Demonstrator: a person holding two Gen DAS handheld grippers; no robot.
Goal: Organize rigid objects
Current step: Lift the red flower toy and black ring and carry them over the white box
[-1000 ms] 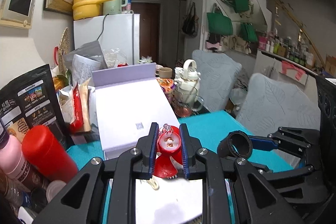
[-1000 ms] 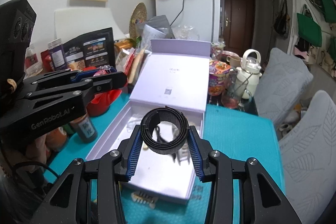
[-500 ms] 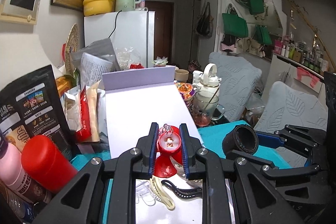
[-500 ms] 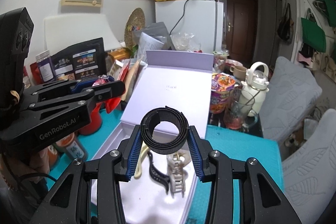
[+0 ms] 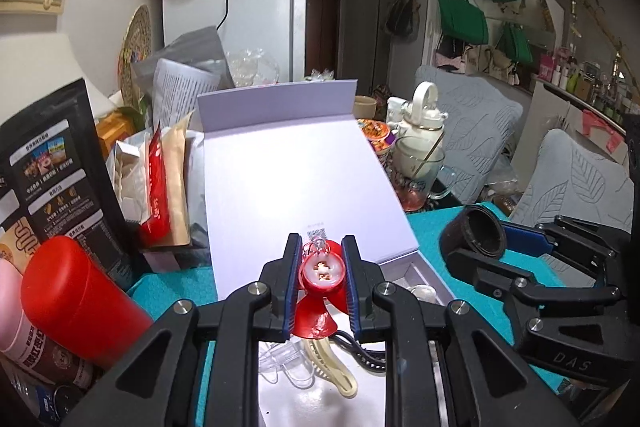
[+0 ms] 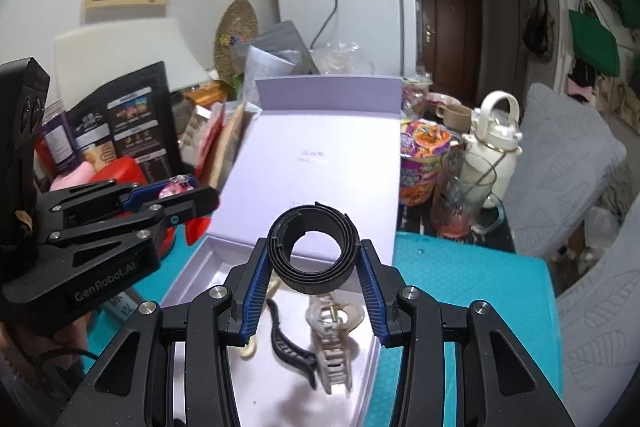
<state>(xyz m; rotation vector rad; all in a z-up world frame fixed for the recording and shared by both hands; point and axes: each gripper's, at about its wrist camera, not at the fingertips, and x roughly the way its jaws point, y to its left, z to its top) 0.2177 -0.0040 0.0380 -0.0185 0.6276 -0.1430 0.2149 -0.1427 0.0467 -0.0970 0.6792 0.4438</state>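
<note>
Black plastic fingers of the left gripper [image 5: 321,277], stamped "GenRobot.AI" on the side, are clamped tight on a small red ornament [image 5: 320,287]. The right gripper [image 6: 311,269], marked "DAS", is partly closed around a coiled black strap [image 6: 311,251]. Both hover over an open white box [image 6: 192,269] holding a black hair clip [image 6: 290,341] and a beige claw clip [image 6: 334,343]. Beyond stand a red canister [image 5: 76,301] and a white fridge [image 5: 256,27].

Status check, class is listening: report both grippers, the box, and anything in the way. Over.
Left gripper shut on red trinket. Right gripper shut on black coiled strap. Both above open white box; hair clips already inside. Nothing blocking. Over.
</note>
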